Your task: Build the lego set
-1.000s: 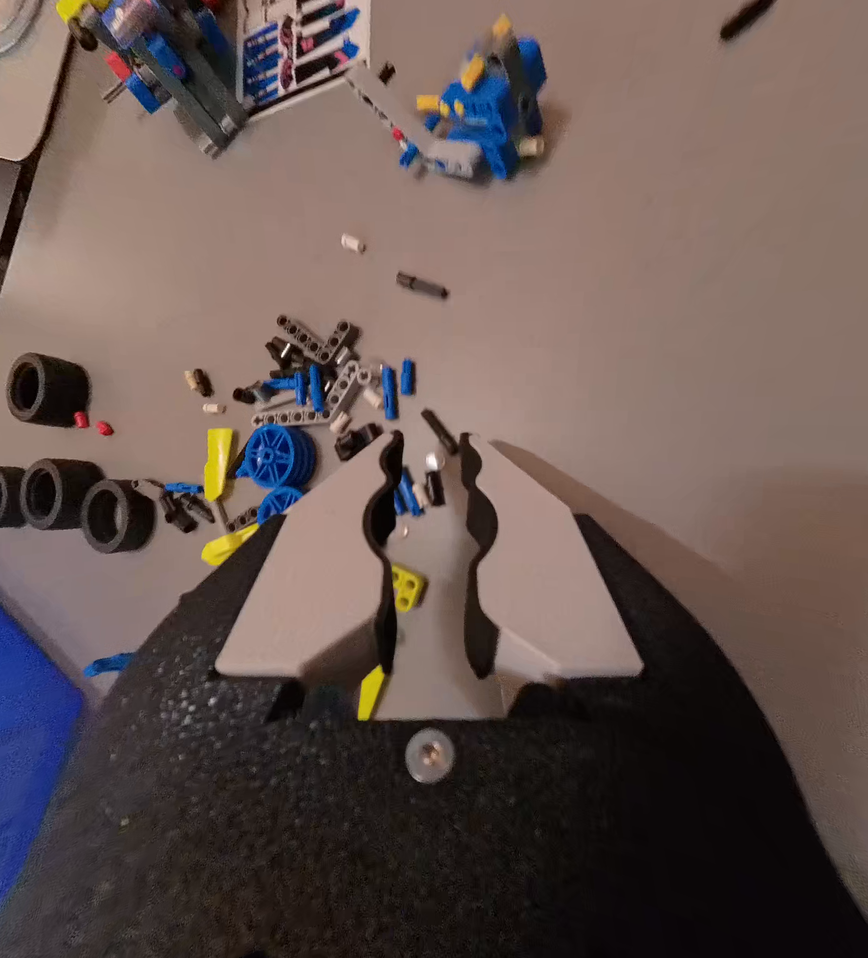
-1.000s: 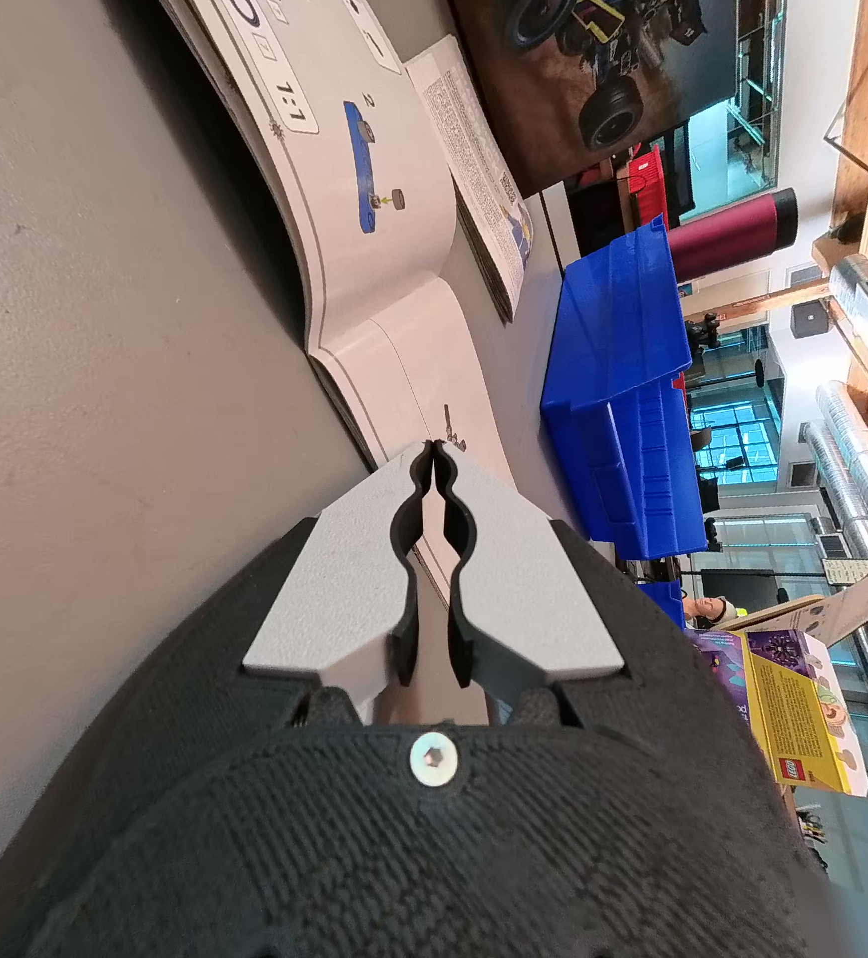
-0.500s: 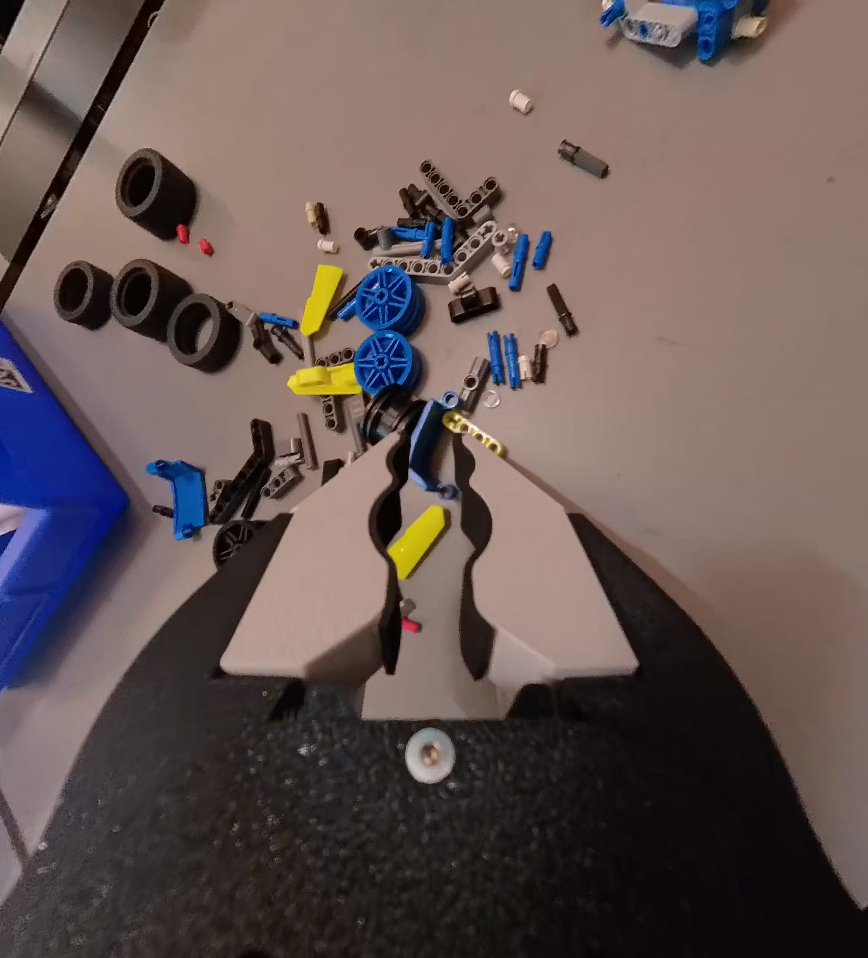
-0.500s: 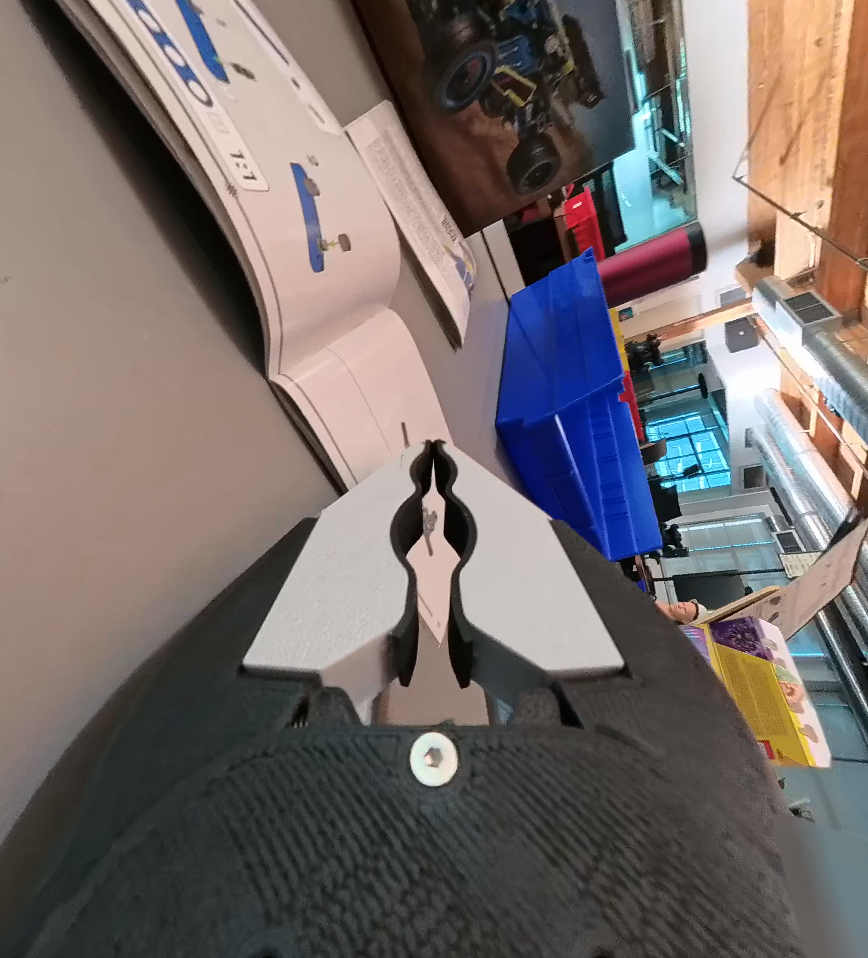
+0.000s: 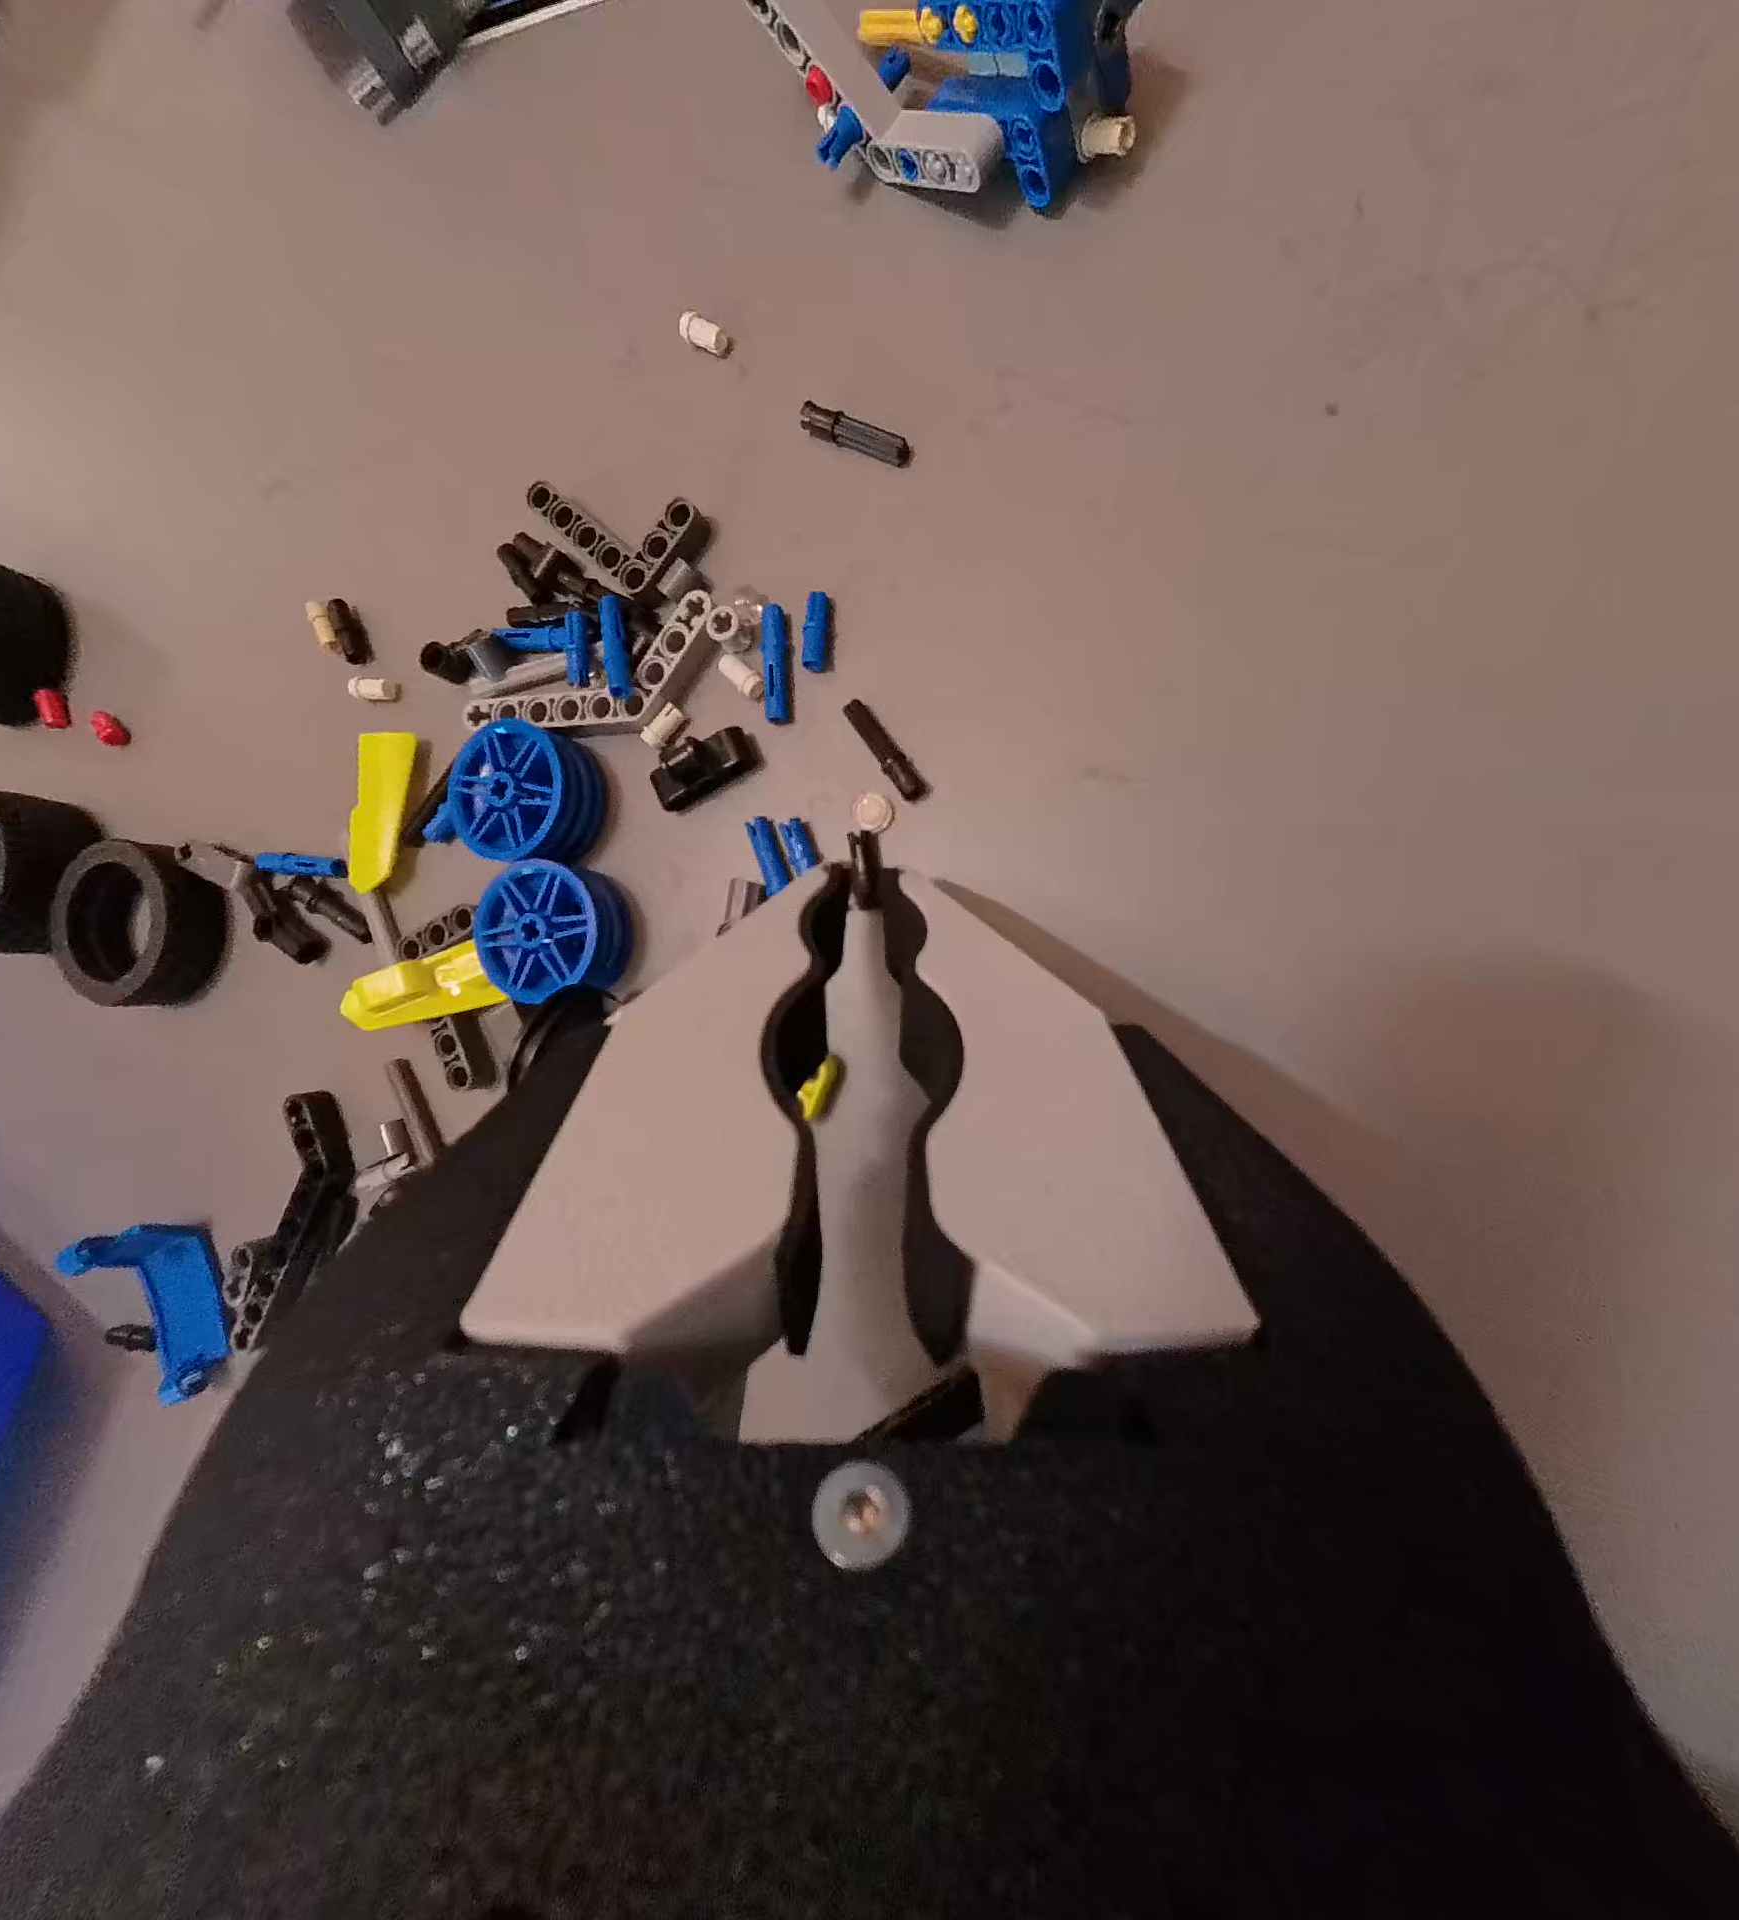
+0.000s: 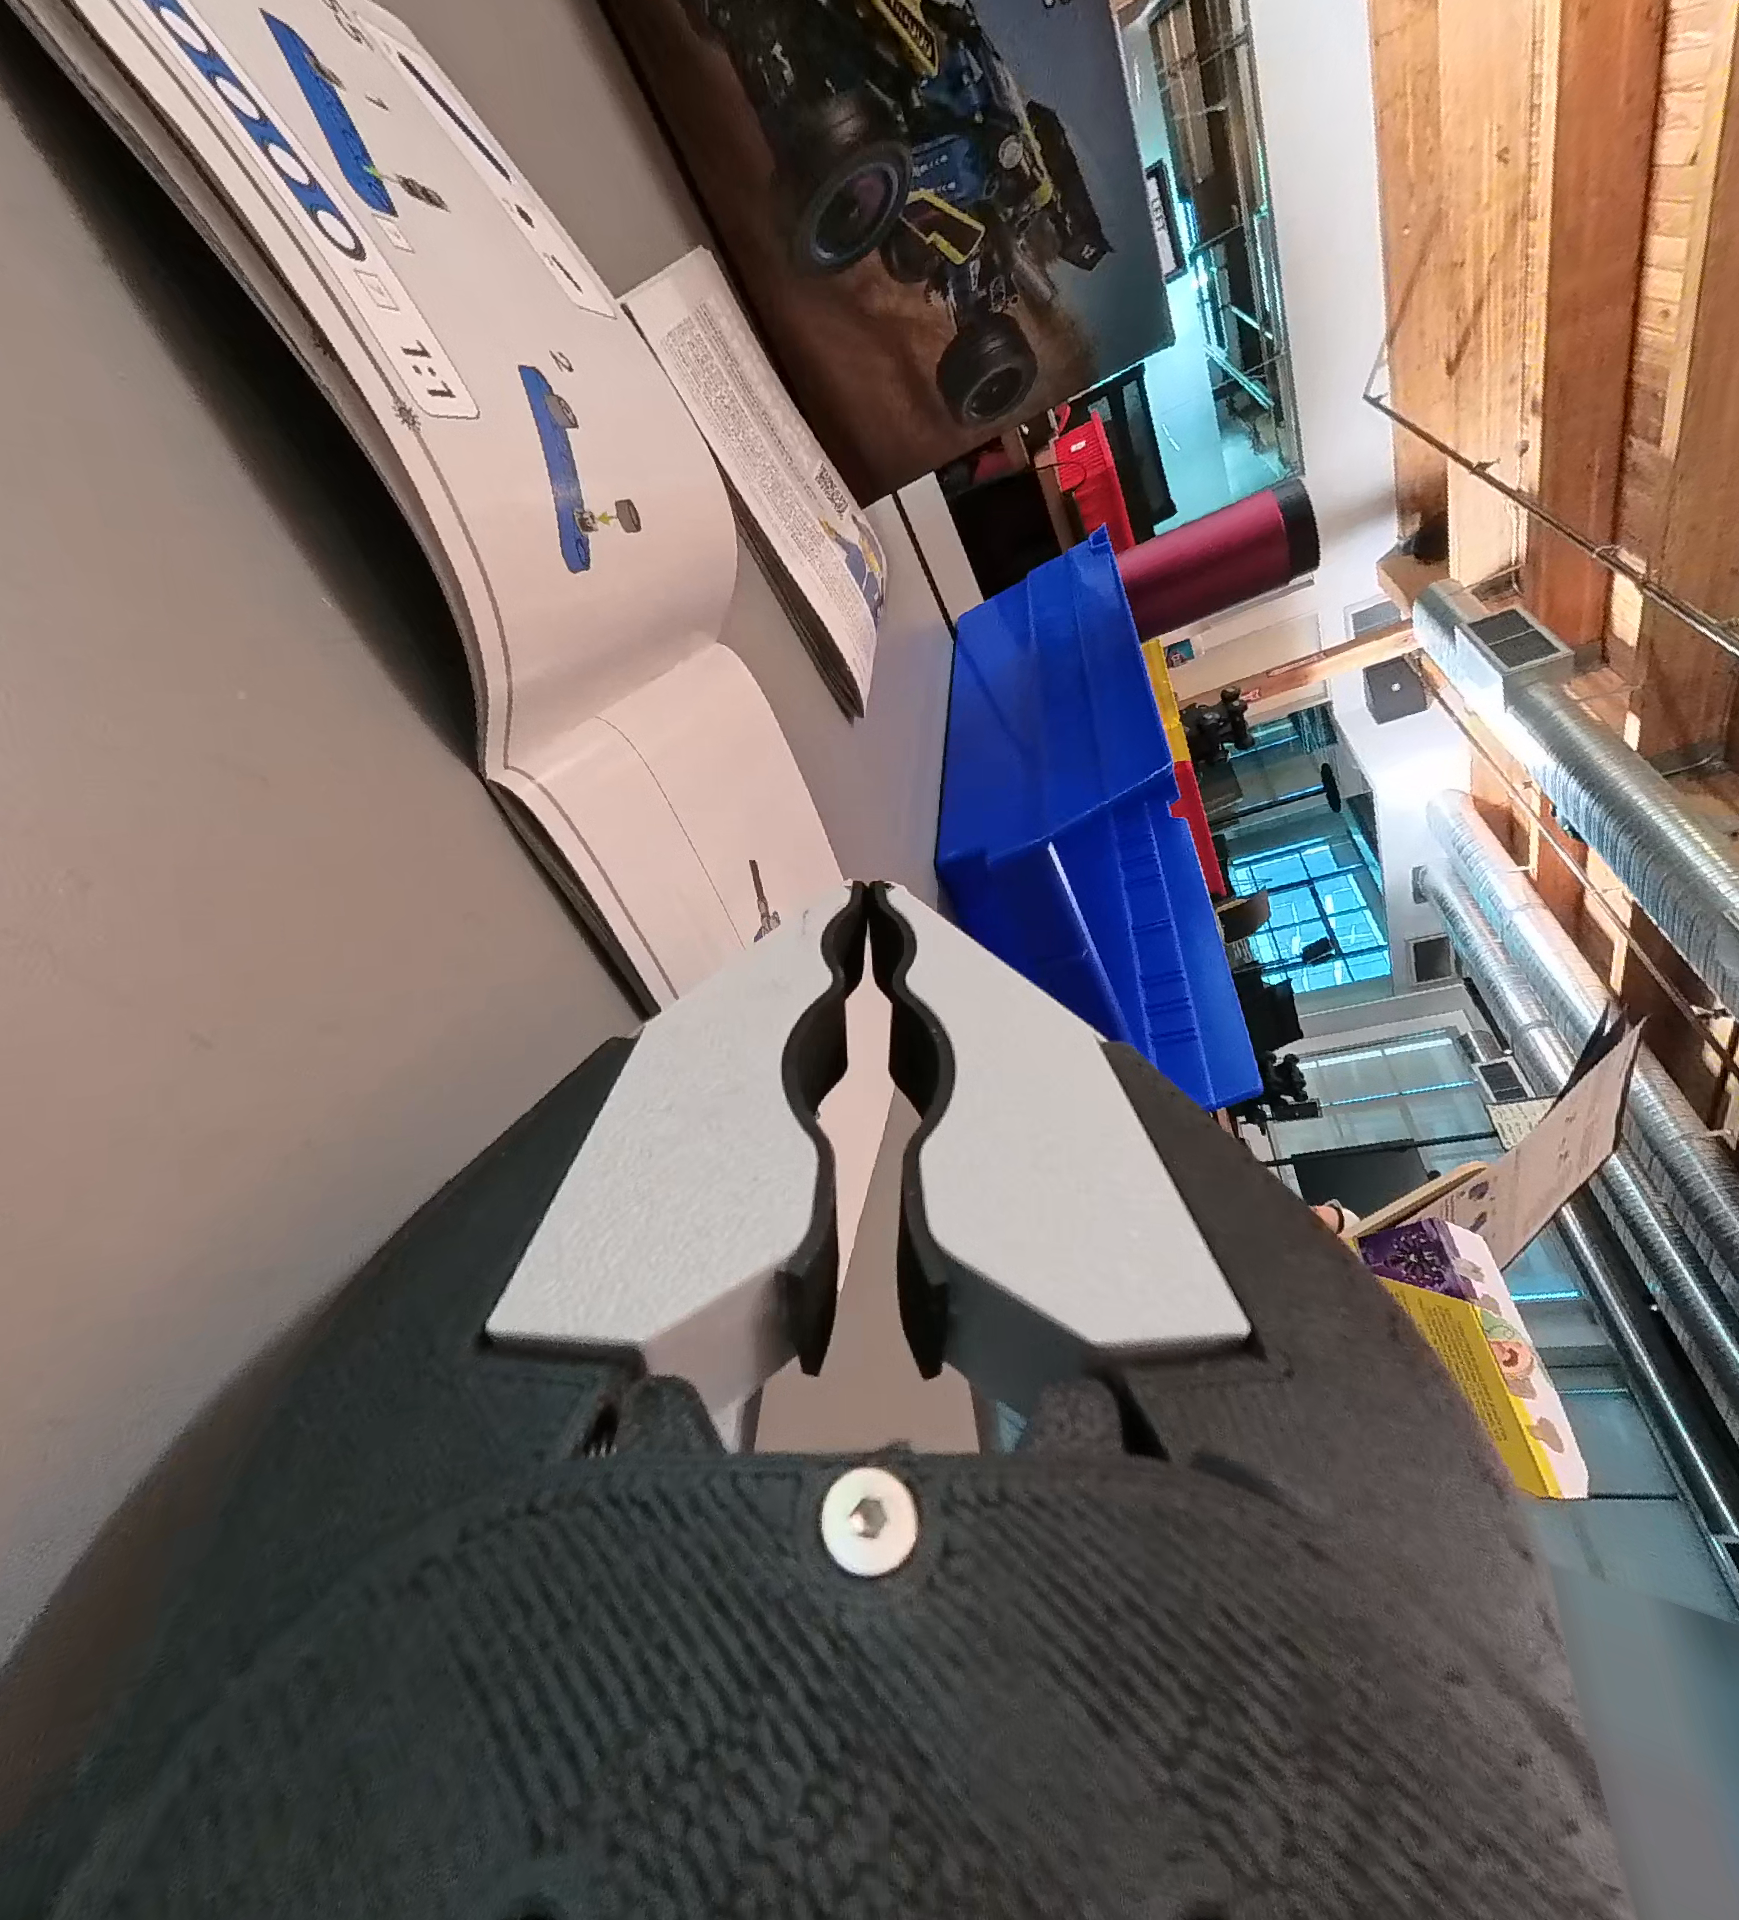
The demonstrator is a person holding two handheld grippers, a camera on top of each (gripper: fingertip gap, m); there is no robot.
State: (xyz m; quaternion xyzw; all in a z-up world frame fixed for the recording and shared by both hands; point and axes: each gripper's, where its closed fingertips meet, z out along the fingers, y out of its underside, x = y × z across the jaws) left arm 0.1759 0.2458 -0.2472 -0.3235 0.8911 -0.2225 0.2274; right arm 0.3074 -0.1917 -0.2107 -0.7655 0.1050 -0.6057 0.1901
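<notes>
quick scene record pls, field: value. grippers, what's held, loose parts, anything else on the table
left gripper: jaws nearly shut on a small black pin at the tips
right gripper: jaws shut, holding nothing visible
table: grey
loose parts: two blue wheels, black tyres at left, yellow panels, blue pins, grey beams
partly built model: blue and grey, far edge of left wrist view
instruction booklet: open, in right wrist view
blue bin: beyond the booklet
</notes>
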